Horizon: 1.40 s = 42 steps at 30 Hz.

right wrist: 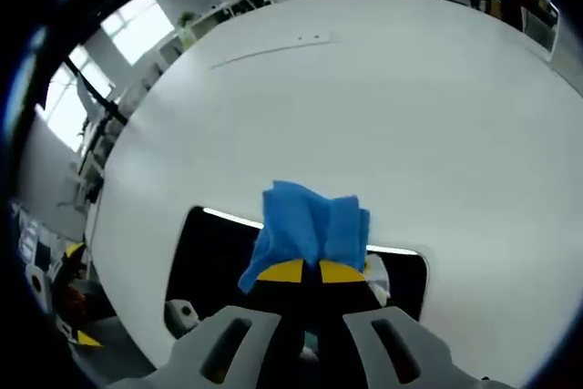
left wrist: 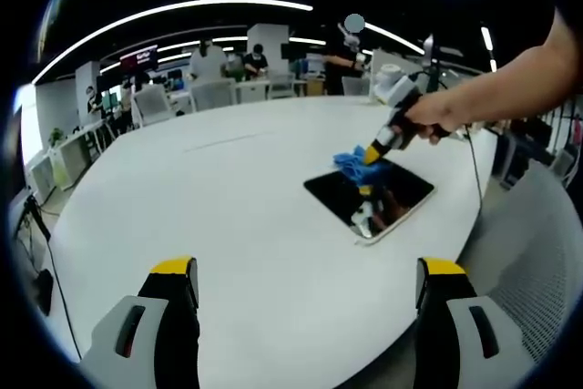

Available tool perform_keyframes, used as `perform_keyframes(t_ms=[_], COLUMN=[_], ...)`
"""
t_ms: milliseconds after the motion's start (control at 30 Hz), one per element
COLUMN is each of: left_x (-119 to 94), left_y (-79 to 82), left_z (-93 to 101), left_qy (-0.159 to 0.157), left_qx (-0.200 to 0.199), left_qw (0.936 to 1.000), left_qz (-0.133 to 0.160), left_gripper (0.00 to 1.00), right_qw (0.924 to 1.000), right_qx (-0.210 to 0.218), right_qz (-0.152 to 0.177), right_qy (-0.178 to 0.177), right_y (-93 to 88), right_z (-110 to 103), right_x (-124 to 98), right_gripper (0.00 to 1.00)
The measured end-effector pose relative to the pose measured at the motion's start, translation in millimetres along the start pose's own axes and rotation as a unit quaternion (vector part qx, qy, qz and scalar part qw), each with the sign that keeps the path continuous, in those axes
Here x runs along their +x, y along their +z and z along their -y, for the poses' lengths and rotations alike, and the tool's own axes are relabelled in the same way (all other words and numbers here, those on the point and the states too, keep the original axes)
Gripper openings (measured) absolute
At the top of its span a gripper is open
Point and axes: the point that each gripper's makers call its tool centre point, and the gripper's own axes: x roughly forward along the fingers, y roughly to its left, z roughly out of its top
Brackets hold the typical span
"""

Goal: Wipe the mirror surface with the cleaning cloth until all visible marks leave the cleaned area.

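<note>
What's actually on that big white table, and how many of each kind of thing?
Mirror: 1
Blue cleaning cloth: 1, pinched in the right gripper
Handheld grippers: 2, counting the open left gripper
White table: 1
Total: 5

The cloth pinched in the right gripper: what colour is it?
Blue; the crumpled cleaning cloth shows best in the right gripper view.

The mirror (left wrist: pixel 369 199) is dark, glossy glass, smooth enough to reflect the lamps and the tool above it. The cleaning cloth (right wrist: pixel 310 230) is soft blue fabric, matt and creased. The table (left wrist: pixel 228 225) has a smooth white top with a dull sheen, probably laminate. The right gripper (right wrist: pixel 301 271) has matt grey plastic jaws with yellow tips.
</note>
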Motion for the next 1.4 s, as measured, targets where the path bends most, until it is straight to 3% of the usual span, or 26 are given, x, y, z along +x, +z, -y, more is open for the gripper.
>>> perform_keyframes(t_ms=[567,1400], left_x=[0,0], left_y=[-0.5,-0.1], left_z=[-1.2,3.6], left_qy=[0.004,-0.003], left_qx=[0.001,0.008], left_qw=[1.0,1.0], left_qz=[-0.002,-0.001], left_gripper=[0.99,0.99], right_qw=[0.9999,0.9998], right_qx=[0.013,0.014], right_qz=[0.008,0.016], right_qy=[-0.004,0.004], right_y=[-13.7,-55.5], right_z=[-3,-17], right_x=[-5,-25], right_gripper=[0.0,0.0])
